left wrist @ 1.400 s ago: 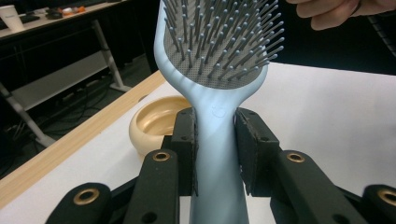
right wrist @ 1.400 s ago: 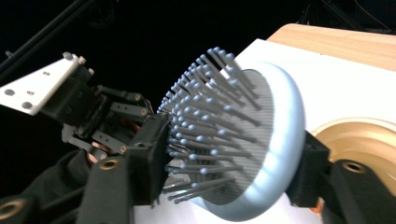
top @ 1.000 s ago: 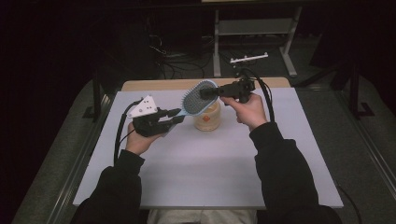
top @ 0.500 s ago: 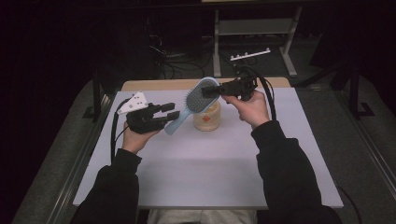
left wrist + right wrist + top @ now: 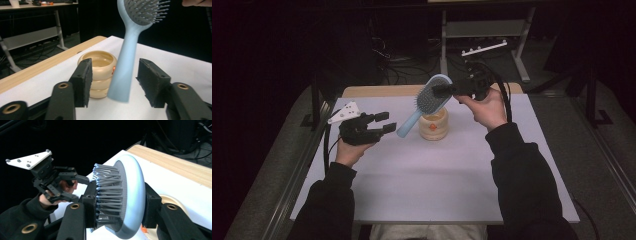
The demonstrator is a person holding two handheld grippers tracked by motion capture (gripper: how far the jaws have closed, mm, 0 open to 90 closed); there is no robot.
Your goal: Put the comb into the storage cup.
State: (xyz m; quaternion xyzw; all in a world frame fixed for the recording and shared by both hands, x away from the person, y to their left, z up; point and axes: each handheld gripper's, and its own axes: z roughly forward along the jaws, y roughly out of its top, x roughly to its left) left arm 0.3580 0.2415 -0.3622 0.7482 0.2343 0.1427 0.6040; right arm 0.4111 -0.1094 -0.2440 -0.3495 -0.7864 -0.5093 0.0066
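The right gripper (image 5: pixel 438 90) was clamped on the head of the hairbrush (image 5: pixel 424 104), so the handover looked done. The left gripper (image 5: pixel 388 122) had just been opening, the handle loose between its jaws. Beyond them stood a cream ringed pot (image 5: pixel 100 72), possibly obstructing.

In your left gripper view the hairbrush (image 5: pixel 130 50) loses the top of its head past the upper edge, and its handle tip between your jaws is blurred. It also hides part of the cream container (image 5: pixel 98 72) behind your jaws. In your right gripper view, the brush head and your right-hand jaw cover most of that container.
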